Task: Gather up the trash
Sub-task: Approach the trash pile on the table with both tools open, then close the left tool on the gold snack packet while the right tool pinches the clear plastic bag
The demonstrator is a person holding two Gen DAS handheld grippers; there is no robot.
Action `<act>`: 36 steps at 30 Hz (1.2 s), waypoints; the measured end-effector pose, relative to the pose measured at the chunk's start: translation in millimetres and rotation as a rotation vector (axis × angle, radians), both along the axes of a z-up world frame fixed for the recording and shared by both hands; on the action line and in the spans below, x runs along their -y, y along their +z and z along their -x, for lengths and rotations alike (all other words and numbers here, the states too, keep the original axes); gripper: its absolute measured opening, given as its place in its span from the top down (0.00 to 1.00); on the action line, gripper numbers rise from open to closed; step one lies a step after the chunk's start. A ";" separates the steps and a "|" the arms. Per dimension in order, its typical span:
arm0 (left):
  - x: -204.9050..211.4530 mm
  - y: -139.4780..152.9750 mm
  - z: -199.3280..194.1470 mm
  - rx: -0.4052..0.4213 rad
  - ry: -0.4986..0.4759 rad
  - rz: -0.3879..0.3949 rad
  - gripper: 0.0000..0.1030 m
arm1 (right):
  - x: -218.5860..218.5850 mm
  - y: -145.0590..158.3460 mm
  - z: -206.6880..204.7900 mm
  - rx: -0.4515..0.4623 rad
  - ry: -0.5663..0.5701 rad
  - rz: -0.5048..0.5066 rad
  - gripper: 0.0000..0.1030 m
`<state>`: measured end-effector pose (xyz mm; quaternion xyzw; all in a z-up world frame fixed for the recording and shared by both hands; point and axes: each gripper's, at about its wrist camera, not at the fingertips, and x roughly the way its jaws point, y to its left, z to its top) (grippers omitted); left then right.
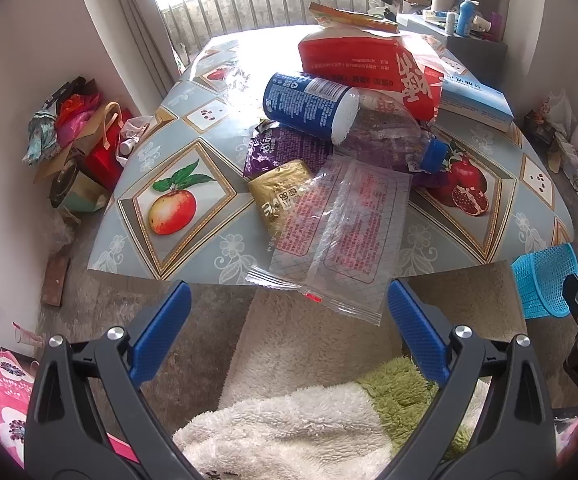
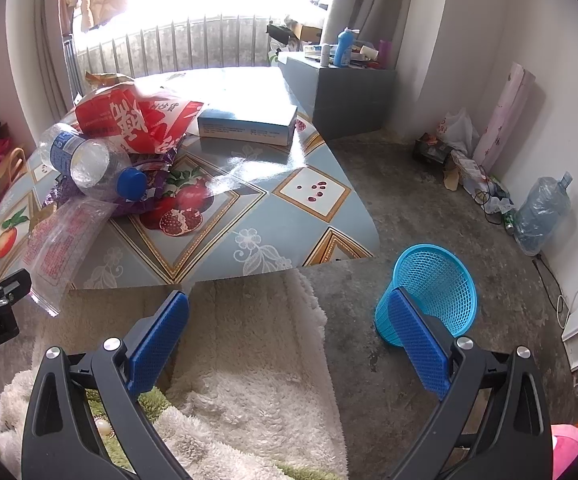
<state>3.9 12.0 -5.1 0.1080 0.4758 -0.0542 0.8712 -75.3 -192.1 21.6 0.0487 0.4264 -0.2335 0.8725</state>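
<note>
Tabletop (image 1: 169, 248) with fruit-print cover lies ahead of both tongs. Trash pile sits on it, ahead of the left tongs (image 1: 289, 328): red bag (image 1: 369, 60) on top at the far side, light blue box (image 1: 477, 100) beside it, crushed clear bottle (image 1: 369, 120) with blue cap resting on a purple wrapper (image 1: 285, 148), gold packet (image 1: 277, 192), and a clear zip bag (image 1: 341, 240) overhanging the near edge just ahead of the left tongs. Blue mesh basket (image 2: 437, 288) stands on the floor, behind the right finger of the right tongs (image 2: 289, 340). Both tongs released, grasping nothing.
</note>
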 end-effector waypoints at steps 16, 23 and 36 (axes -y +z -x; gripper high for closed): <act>-12.1 3.1 -6.2 0.017 0.031 0.015 0.08 | -4.3 3.0 -6.8 0.046 0.010 -0.006 0.06; -43.6 15.1 -27.5 0.067 0.087 0.067 0.08 | -4.9 28.1 -24.2 0.204 0.136 0.016 0.06; -80.6 -6.3 -50.5 0.092 0.027 0.304 0.08 | -39.1 -17.8 -96.4 0.090 0.351 -0.477 0.19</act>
